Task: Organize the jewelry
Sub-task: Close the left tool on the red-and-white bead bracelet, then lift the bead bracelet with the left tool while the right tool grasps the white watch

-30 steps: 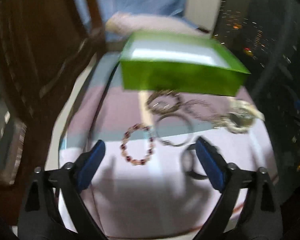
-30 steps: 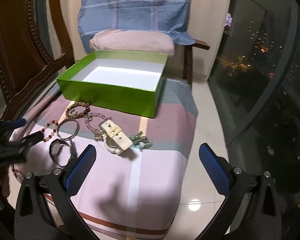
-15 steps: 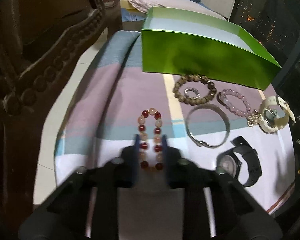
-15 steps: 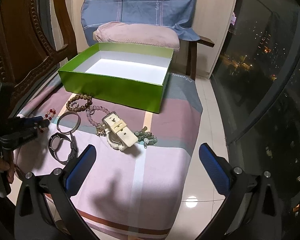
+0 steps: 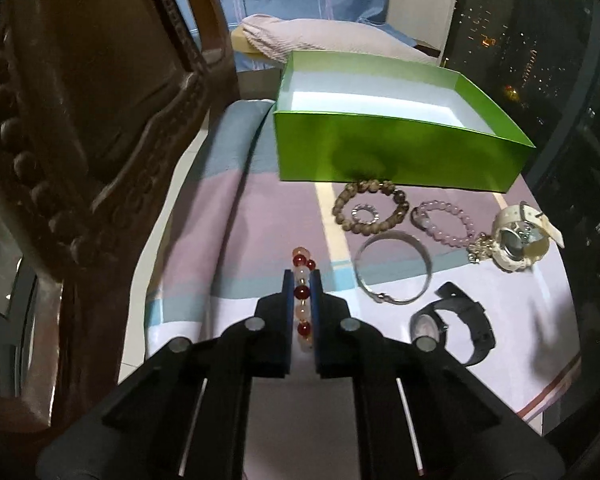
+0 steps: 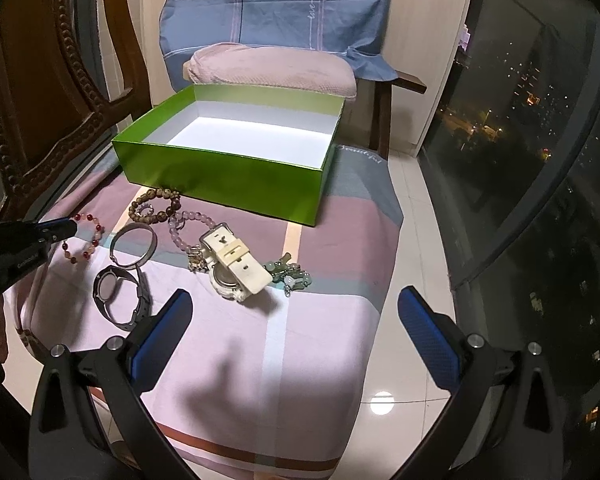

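Striped cloth (image 6: 268,344) covers the surface; dark window (image 6: 540,160) at right

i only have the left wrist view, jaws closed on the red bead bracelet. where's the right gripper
Observer: The right gripper hangs open over the bare near part of the striped cloth, holding nothing.
Operator: anything hidden behind the white watch from my side
Observer: Yes, a green bead charm cluster lies right beside the white watch, on its window side.
Operator: is the green box empty
Observer: The right wrist view shows the whole white floor of the green box, with nothing in it.
Operator: is all of the bracelet in my jaws
Observer: No, the left gripper pinches one edge of the red bead bracelet; the loop lies on the cloth.
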`<state>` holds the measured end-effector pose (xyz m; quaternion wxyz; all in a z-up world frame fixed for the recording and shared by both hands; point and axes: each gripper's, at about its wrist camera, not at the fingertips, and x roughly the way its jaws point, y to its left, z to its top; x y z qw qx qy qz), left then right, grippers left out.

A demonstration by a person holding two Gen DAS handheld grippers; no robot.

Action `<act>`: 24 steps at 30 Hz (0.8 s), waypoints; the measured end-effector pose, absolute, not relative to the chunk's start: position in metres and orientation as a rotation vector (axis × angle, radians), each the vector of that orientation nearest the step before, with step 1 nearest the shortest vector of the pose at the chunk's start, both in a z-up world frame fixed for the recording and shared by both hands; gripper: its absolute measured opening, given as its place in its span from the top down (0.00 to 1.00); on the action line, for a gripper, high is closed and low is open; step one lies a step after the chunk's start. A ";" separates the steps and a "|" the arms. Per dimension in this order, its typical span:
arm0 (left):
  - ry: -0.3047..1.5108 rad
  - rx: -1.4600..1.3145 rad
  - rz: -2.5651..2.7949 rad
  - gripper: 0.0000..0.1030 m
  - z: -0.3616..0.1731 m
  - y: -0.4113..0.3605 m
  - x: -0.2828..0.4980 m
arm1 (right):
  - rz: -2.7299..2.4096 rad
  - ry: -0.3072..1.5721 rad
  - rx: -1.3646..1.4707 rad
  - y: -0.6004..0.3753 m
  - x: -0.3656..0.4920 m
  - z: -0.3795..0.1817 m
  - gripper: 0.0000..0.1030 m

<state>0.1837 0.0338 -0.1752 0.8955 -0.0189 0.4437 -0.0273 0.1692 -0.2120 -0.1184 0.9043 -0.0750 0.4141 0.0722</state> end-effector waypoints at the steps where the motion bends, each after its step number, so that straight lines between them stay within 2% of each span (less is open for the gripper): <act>1: 0.927 -0.040 -0.062 0.92 -0.176 0.035 0.184 | 0.151 0.856 -0.153 -0.212 0.169 -0.118 0.03; 5: 0.893 -0.027 -0.088 0.93 -0.167 0.028 0.180 | 0.159 0.847 -0.148 -0.211 0.168 -0.115 0.03; 19: 0.684 -0.044 -0.196 0.93 -0.072 0.009 0.131 | 0.258 0.875 -0.186 -0.206 0.209 -0.136 0.03; 22: 0.688 -0.060 -0.211 0.93 -0.066 0.010 0.132 | 0.295 0.909 -0.224 -0.193 0.224 -0.149 0.11; 24: 0.691 -0.062 -0.212 0.93 -0.067 0.010 0.135 | 0.320 0.942 -0.240 -0.185 0.230 -0.158 0.26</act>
